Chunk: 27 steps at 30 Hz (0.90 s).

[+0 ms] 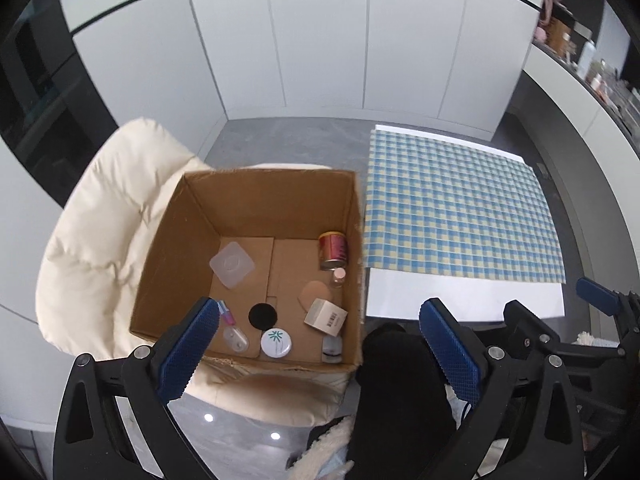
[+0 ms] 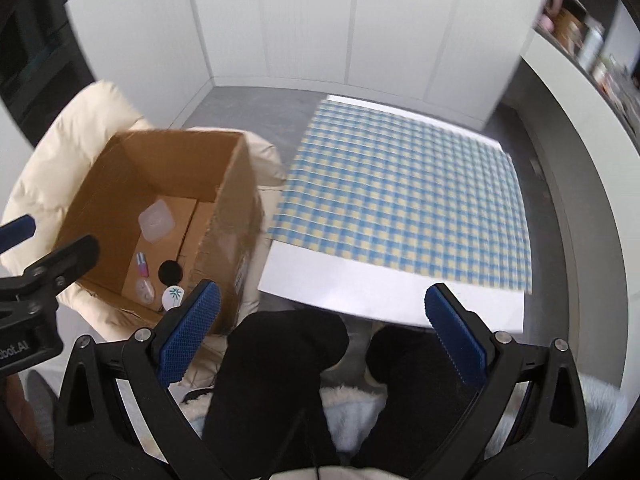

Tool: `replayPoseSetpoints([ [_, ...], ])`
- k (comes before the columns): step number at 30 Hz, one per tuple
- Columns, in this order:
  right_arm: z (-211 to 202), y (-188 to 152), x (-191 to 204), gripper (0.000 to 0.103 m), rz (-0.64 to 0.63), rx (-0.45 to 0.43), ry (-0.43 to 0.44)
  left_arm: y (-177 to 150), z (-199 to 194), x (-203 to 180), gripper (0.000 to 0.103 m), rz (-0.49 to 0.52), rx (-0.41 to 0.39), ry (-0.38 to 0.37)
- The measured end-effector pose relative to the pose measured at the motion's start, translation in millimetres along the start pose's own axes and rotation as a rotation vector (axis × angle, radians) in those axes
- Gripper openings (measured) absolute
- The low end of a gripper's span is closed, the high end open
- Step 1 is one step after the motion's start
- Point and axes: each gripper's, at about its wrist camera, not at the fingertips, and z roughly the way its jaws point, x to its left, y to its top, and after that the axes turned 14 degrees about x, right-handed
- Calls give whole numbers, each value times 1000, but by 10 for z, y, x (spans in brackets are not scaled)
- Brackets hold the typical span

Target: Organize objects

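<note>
Risk of a fumbled pick: small items crowded in cardboard box (image 1: 256, 200), deep walls likely to snag wide fingers. Left gripper (image 1: 320, 344) spread wide, nothing between jaws; right gripper (image 2: 320, 336) likewise spread, empty. White jar (image 1: 276, 343) just ahead between left jaws; red can (image 1: 333, 250) farther ahead; checkered cloth (image 2: 408, 196) bare ahead of right jaws.

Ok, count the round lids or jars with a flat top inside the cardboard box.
2, both near the front wall of the cardboard box: a black round lid mid-floor and a white jar with a green leaf mark just in front of it. Others may be hidden.
</note>
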Motion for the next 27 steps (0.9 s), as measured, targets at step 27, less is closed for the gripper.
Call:
replayPoseSetpoints([
  [27,-784,-505,-226,103,126,47,101,-349,-494,-90,100,67,103,10],
])
